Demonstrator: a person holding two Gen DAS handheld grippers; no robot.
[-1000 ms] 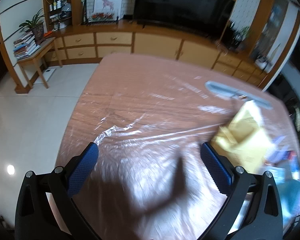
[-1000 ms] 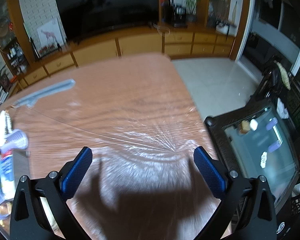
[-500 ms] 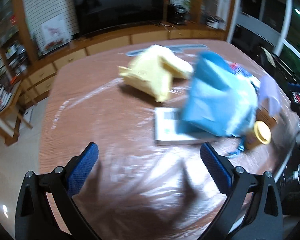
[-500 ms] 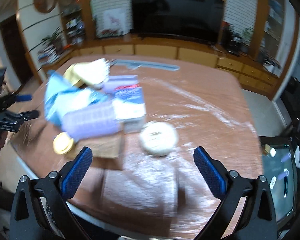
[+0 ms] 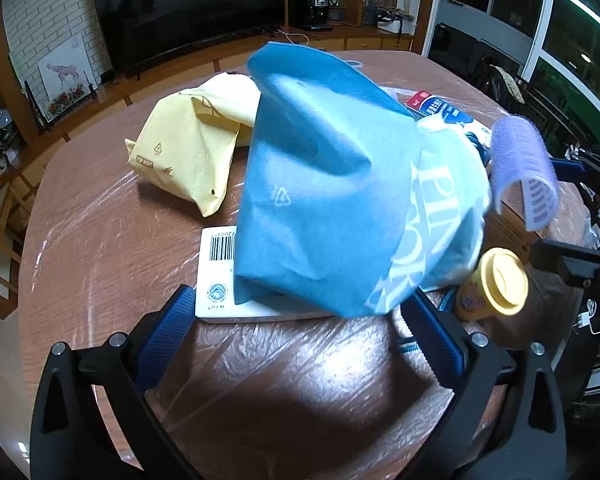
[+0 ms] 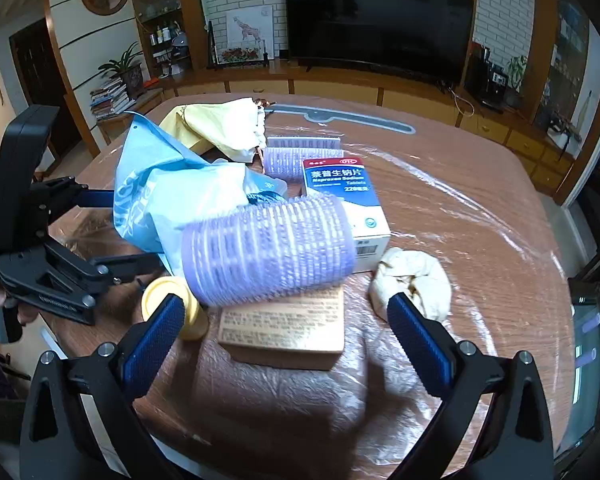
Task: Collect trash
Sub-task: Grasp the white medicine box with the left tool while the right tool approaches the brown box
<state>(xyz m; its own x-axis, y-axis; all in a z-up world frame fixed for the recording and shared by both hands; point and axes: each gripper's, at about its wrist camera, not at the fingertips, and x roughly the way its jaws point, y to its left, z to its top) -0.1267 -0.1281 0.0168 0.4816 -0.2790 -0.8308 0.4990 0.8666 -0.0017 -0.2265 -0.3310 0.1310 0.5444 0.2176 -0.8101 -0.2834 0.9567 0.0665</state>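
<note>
Both your grippers have swung round in the last second from bare tabletop to the pile of clutter, so you have only now got the trash in sight; nothing is picked up yet. Your left gripper (image 5: 300,328) is spread wide and empty, hovering low over the table (image 5: 100,264), with the white box (image 5: 220,280) just ahead between its pads and the blue bag (image 5: 320,200) slumped on top of that box. Your right gripper (image 6: 286,332) is likewise wide open and holds nothing; the brown box (image 6: 284,336) lies right in front of it, a purple roller (image 6: 268,248) resting on that box, the yellow-capped bottle (image 6: 172,304) just beside the left pad.

The likeliest trash, by my judgement, is the crumpled paper wad (image 6: 412,280) near your right pad, lying loose on the plastic-covered table. Further back sit the medicine box (image 6: 340,196), a second roller (image 6: 288,160) and the yellow bag (image 6: 228,124), then a long grey strip (image 6: 340,118) near the far edge. I see no bin in either view, so you may need one of the bags to hold what you gather.
</note>
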